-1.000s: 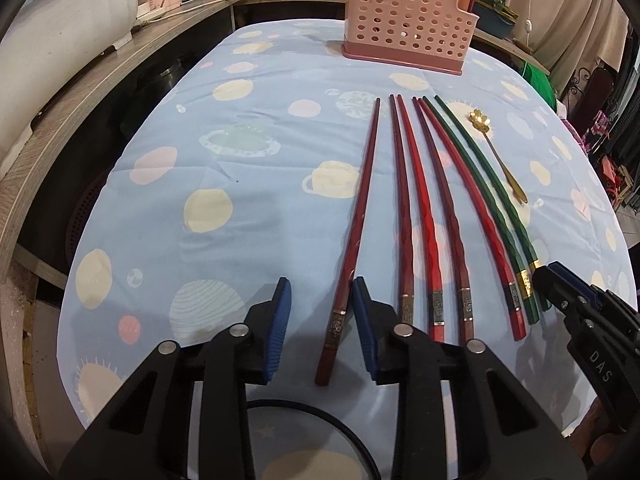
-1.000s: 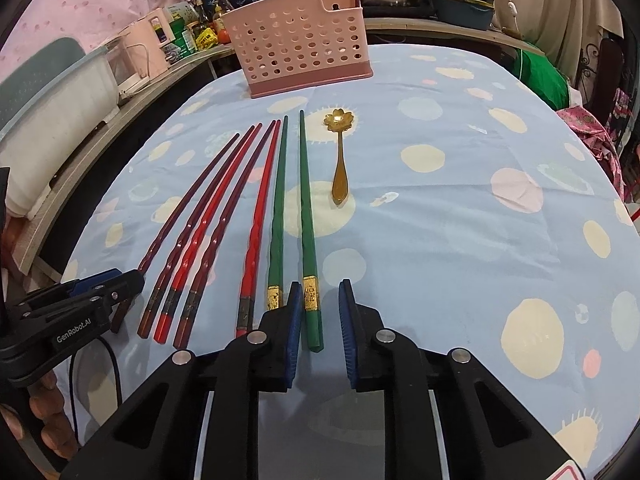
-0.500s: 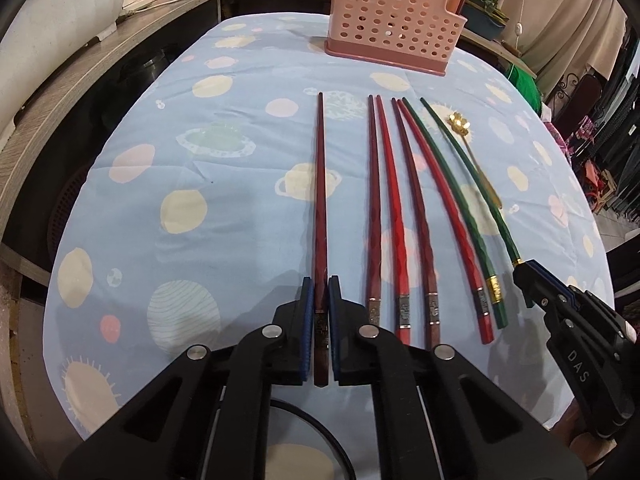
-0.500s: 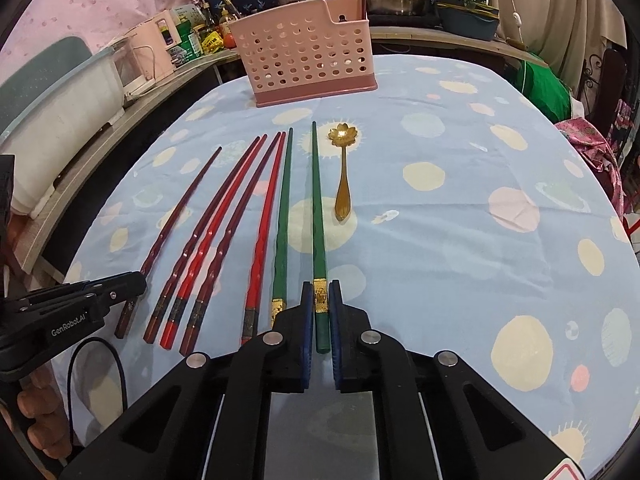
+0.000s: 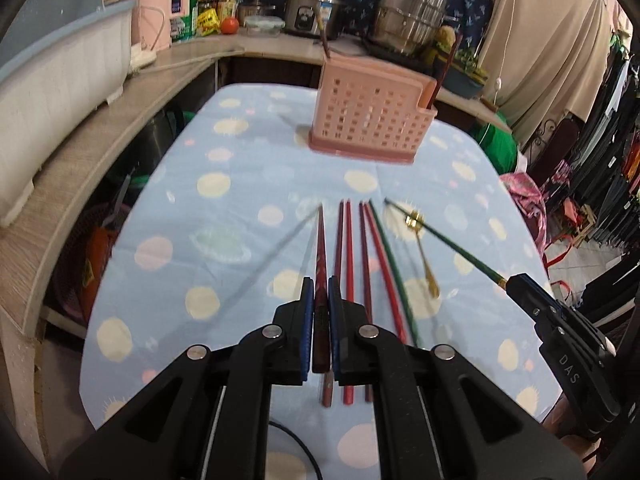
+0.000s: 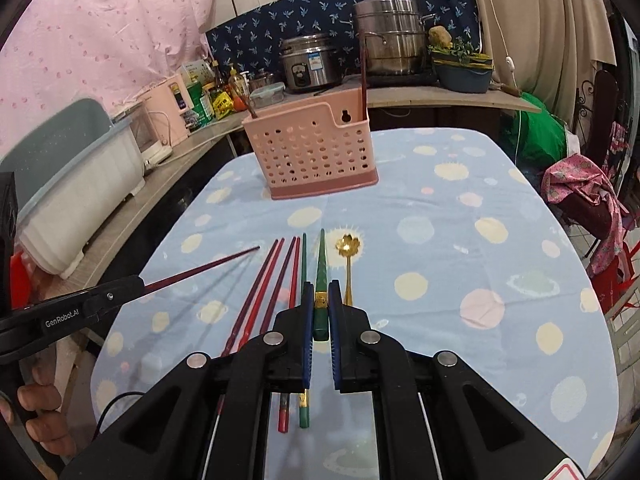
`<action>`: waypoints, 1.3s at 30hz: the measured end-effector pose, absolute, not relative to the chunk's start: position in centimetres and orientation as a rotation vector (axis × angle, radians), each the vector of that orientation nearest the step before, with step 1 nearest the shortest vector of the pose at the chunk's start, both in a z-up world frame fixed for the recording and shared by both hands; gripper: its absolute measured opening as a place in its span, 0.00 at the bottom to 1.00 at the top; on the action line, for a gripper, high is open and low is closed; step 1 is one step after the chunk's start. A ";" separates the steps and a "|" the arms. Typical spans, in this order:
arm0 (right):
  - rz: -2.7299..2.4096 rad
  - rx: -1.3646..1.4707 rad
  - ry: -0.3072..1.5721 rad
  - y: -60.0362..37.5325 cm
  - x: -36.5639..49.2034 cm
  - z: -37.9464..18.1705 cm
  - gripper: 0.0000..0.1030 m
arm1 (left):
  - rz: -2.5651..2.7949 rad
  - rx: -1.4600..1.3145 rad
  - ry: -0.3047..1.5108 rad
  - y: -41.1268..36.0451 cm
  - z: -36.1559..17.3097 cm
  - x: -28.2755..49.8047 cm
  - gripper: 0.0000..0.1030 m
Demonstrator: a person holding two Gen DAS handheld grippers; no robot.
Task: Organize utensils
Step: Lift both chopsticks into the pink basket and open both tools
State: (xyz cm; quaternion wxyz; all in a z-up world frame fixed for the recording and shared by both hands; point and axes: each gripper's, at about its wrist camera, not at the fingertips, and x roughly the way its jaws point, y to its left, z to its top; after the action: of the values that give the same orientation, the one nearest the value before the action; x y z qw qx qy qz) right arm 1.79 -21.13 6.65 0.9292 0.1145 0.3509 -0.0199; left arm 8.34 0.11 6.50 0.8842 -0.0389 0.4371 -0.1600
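My left gripper (image 5: 319, 292) is shut on a dark red chopstick (image 5: 320, 248), held clear of the blue dotted tablecloth (image 5: 240, 264). In the right wrist view, my right gripper (image 6: 319, 300) is shut on a green chopstick (image 6: 321, 264), also lifted. Several red chopsticks (image 5: 348, 260) and one green chopstick (image 5: 390, 256) still lie in a row on the cloth, with a gold flower spoon (image 6: 348, 248) at their right. At the far end of the table stands the pink perforated holder (image 6: 316, 152), with two chopsticks (image 6: 363, 80) upright in it.
A wooden counter (image 5: 100, 128) curves along the left and back, carrying a white dish rack (image 5: 52, 92), a rice cooker (image 6: 310, 62) and steel pots (image 6: 390, 40). A black cable (image 5: 296, 444) lies at the near table edge. Clothes (image 6: 580, 192) hang to the right.
Both grippers closed on the thick ends of their chopsticks, then rose with them off the cloth. The other chopsticks and the spoon stayed put.
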 end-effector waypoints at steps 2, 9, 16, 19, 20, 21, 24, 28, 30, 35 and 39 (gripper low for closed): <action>-0.042 0.245 0.699 -21.7 2.4 7.8 0.07 | -0.334 -0.084 0.879 0.0 8.0 9.1 0.07; -0.063 0.249 0.633 -23.4 4.5 11.0 0.07 | -0.326 -0.074 0.774 -1.1 12.4 12.3 0.07; -0.071 0.272 0.575 -25.1 6.7 13.9 0.07 | -0.320 -0.077 0.729 -2.2 15.3 15.7 0.07; -0.070 0.293 0.548 -26.0 7.7 15.1 0.07 | -0.323 -0.083 0.703 -2.7 16.9 16.9 0.07; -0.069 0.299 0.539 -26.3 8.1 15.5 0.07 | -0.324 -0.086 0.694 -2.8 17.4 17.1 0.07; -0.069 0.304 0.529 -26.5 8.4 15.9 0.07 | -0.324 -0.090 0.682 -2.9 17.9 17.4 0.07; -0.072 0.315 0.495 -27.1 9.5 17.4 0.07 | -0.328 -0.109 0.651 -3.1 19.7 18.5 0.07; -0.069 0.345 0.442 -28.1 11.3 19.4 0.07 | -0.335 -0.142 0.613 -3.4 22.0 20.2 0.07; -0.067 0.356 0.413 -28.5 12.3 20.5 0.07 | -0.333 -0.153 0.589 -3.6 23.3 21.0 0.07; -0.065 0.389 0.324 -29.6 15.0 23.5 0.07 | -0.323 -0.184 0.532 -3.8 26.0 23.1 0.07; -0.060 0.411 0.268 -30.0 17.4 25.3 0.07 | -0.315 -0.204 0.493 -3.9 27.3 24.8 0.07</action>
State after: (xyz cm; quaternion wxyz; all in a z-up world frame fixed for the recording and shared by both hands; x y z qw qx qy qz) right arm 17.39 -30.03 25.29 0.9697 0.2033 0.1324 -0.0297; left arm 24.75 -3.95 27.32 0.9524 -0.1003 0.2426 -0.1548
